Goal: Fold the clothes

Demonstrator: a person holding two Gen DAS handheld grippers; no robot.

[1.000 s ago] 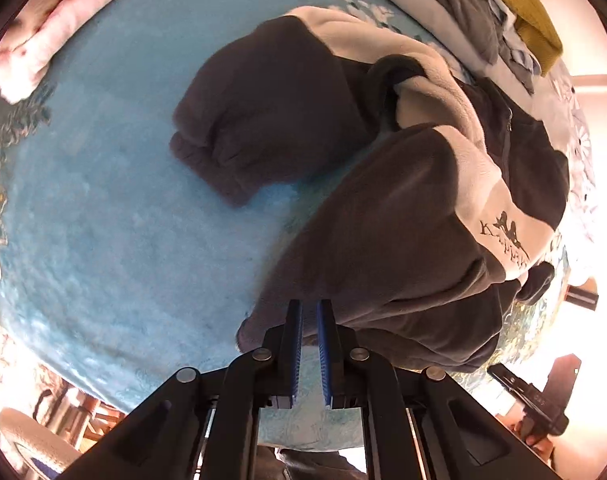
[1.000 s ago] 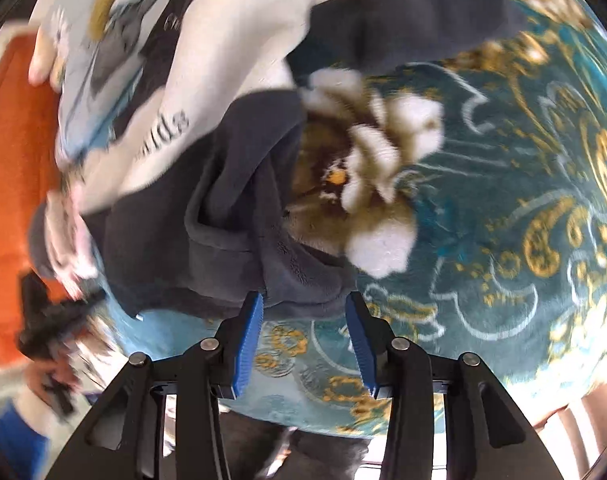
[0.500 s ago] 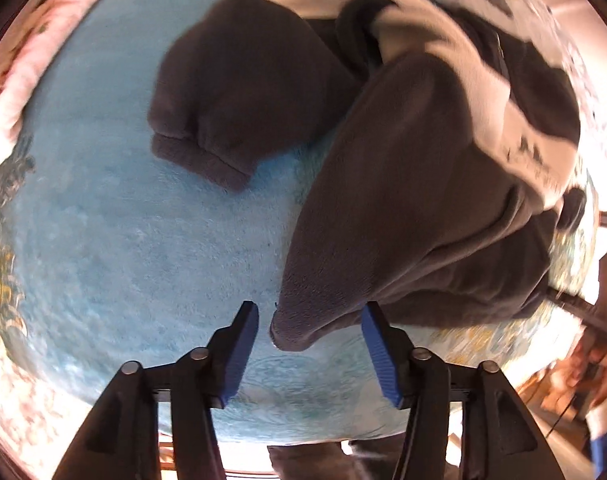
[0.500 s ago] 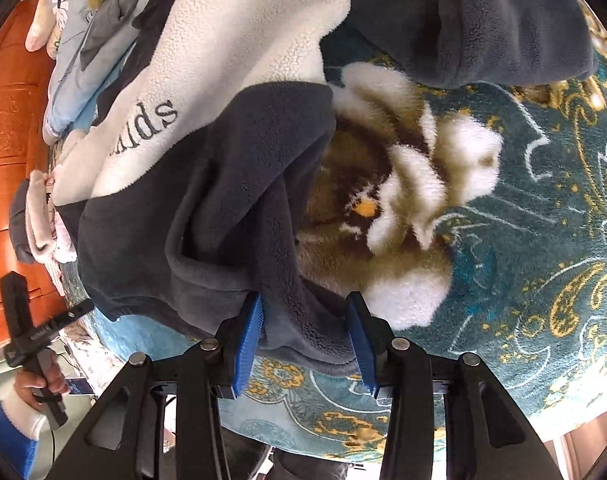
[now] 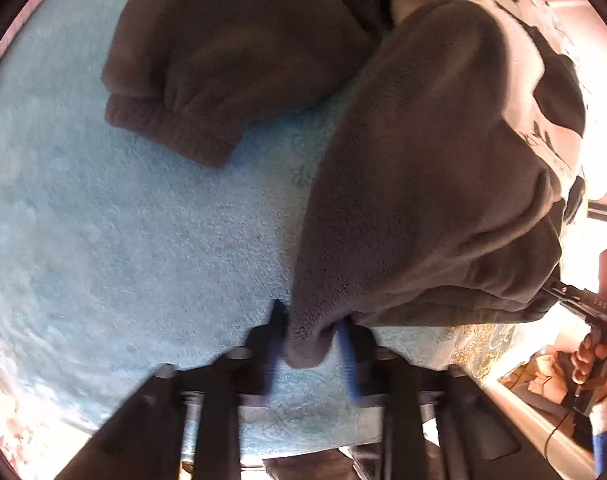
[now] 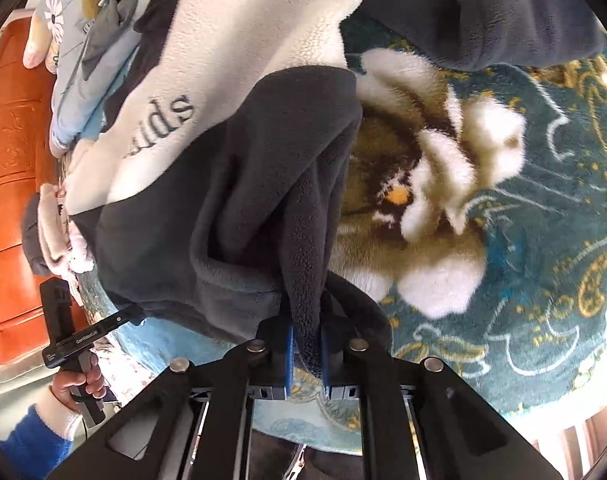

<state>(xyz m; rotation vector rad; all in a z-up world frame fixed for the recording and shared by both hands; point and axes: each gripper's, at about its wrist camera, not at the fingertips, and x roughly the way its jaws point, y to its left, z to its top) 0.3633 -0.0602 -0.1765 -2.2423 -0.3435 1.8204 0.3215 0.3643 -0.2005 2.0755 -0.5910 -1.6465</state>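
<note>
A dark grey fleece jacket point(image 5: 423, 160) with a cream panel point(image 6: 243, 40) bearing grey letters lies rumpled on a blanket. One sleeve point(image 5: 223, 60) stretches out to the left in the left wrist view. My left gripper point(image 5: 308, 356) is blurred. Its jaws are closing on the jacket's bottom hem corner, which sits between the pads and touches both. My right gripper point(image 6: 306, 356) is shut on a thick fold of the jacket's dark edge point(image 6: 307, 280), which rises steeply from between its pads.
Under the jacket is a light blue plush blanket point(image 5: 123, 240), which is teal with gold scrolls and a white flower point(image 6: 543, 200) on the right. A pile of other clothes point(image 6: 75, 40) lies at the far left by orange wood point(image 6: 11, 160). A person's hand point(image 6: 79, 384) grips a handle.
My left gripper opened, sank over the hem corner and has closed in on it. My right gripper moved in over the dark fold and shut on it.
</note>
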